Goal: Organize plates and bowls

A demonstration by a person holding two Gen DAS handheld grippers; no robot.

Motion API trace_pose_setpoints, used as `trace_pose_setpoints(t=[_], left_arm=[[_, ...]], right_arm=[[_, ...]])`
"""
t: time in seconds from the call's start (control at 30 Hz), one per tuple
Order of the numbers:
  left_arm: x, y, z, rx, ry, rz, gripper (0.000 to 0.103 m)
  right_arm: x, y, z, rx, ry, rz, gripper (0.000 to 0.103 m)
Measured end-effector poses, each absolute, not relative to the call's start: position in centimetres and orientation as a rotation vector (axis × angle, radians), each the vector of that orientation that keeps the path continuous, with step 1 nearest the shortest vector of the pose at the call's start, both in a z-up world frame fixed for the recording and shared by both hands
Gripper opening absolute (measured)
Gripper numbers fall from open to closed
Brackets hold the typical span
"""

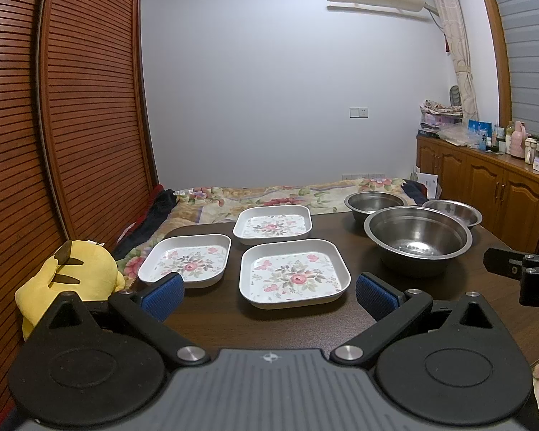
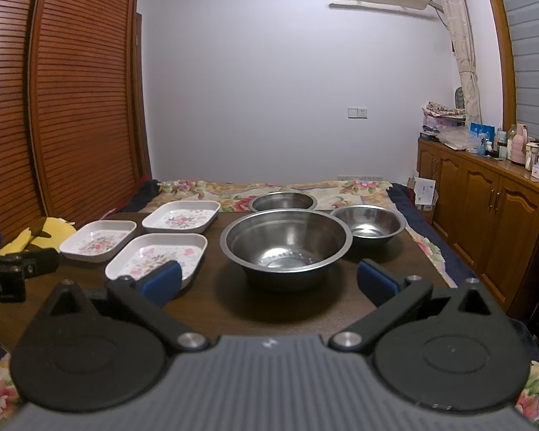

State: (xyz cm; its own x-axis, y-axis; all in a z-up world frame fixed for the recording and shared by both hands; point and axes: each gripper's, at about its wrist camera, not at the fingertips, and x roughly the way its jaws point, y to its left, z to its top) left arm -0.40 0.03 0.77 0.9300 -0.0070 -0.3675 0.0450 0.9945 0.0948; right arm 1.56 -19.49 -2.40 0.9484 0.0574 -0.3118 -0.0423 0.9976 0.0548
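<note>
Three square white plates with flower prints lie on the dark table (image 1: 269,327): a near plate (image 1: 294,273), a left plate (image 1: 187,260) and a far plate (image 1: 273,224). To their right stand three steel bowls: a large bowl (image 2: 285,240) in front, a smaller right bowl (image 2: 368,224) and a far bowl (image 2: 283,201). My left gripper (image 1: 269,296) is open, held just short of the near plate. My right gripper (image 2: 269,282) is open in front of the large bowl. Both hold nothing.
A yellow plush toy (image 1: 68,276) sits off the table's left edge. A bed with a floral blanket (image 1: 287,194) lies behind the table. A wooden wardrobe (image 1: 72,107) fills the left; cabinets (image 2: 485,215) with bottles line the right wall.
</note>
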Motion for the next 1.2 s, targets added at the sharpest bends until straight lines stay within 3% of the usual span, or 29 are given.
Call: trace_pose_setpoints(t=[0.6,1.2], left_arm=[[-0.3,0.1,0.9,0.095,0.387,-0.031,0.103],[2.2,2.0,-0.9,0.026,0.507,-0.095,0.103]], right_arm=[[1.6,-19.4,-2.4,0.044,0.322,0.053,0.103],[3.0,-17.9,-3.3,0.033,0.362,0.102,0.103]])
